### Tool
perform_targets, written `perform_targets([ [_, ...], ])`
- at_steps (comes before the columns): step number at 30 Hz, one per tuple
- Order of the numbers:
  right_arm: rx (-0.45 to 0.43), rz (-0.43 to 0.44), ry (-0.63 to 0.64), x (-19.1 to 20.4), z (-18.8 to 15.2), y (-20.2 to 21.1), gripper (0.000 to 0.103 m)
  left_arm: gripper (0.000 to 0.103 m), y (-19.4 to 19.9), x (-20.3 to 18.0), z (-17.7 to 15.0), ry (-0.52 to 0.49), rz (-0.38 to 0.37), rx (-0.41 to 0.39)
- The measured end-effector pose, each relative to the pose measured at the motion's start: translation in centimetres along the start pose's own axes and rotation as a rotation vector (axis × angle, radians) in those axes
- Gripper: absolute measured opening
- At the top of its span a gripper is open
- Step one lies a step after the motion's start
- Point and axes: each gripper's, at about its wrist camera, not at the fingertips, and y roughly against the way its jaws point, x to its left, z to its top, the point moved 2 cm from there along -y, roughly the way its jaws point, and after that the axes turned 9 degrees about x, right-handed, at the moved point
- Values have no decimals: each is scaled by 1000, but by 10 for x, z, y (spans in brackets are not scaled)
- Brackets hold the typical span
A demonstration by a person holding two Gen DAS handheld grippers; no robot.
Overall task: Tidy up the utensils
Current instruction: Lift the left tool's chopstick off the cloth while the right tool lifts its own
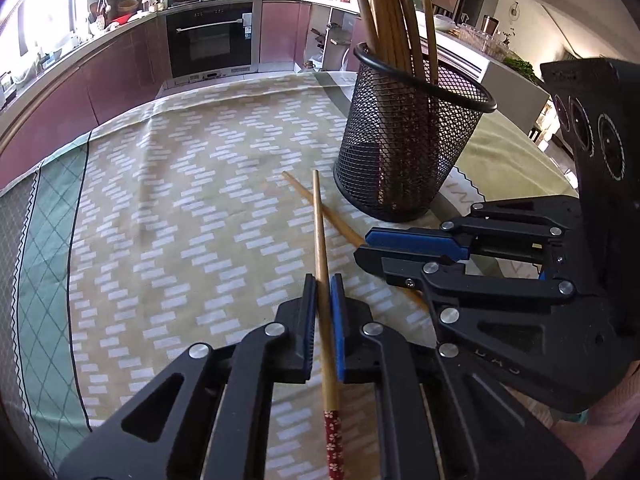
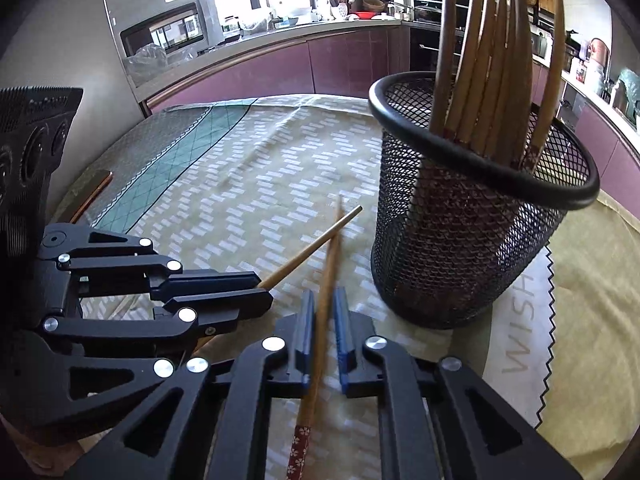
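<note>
- Left gripper [image 1: 324, 320], nearest the lens in the left wrist view, is clamping narrowly on the left-held chopstick [image 1: 320, 232]. Both pads are looking pressed to the wood, well forward of its red patterned end.
- Right gripper [image 2: 324, 328] is closing likewise round the right-held chopstick [image 2: 330, 256]. That view is blurring slightly, so firm contact is my reading and not a certainty.
- Tablecloth [image 1: 180, 200] is lying under everything, and both shafts are sitting low over it, so I judge the step to be lifting each one clear.
- Mesh holder [image 1: 400, 152] is standing far and right of the grippers, with the standing chopsticks [image 1: 384, 20] leaning in it. It is probably light, so each entry is needing to come from above the rim, never against the wall.
- Thin tips are crossing just near the holder's base. Parting them before raising is looking wise, lest one lever the other.
- Loading one at a time, red end down like those already stored, is seeming safest.
- Both grippers are lying low and nearly flat. The left is pointing far along the table and the right is angling in from the right, fingertips close together.
</note>
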Motion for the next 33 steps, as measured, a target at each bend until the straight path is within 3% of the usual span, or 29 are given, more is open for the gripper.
perform_targets([
  [19, -36, 112, -67, -13, -23, 21, 6, 8, 33, 13, -9, 56, -30, -77],
  [33, -118, 197, -82, -11, -33, 49, 6, 8, 53, 20, -18, 89, -58, -106],
])
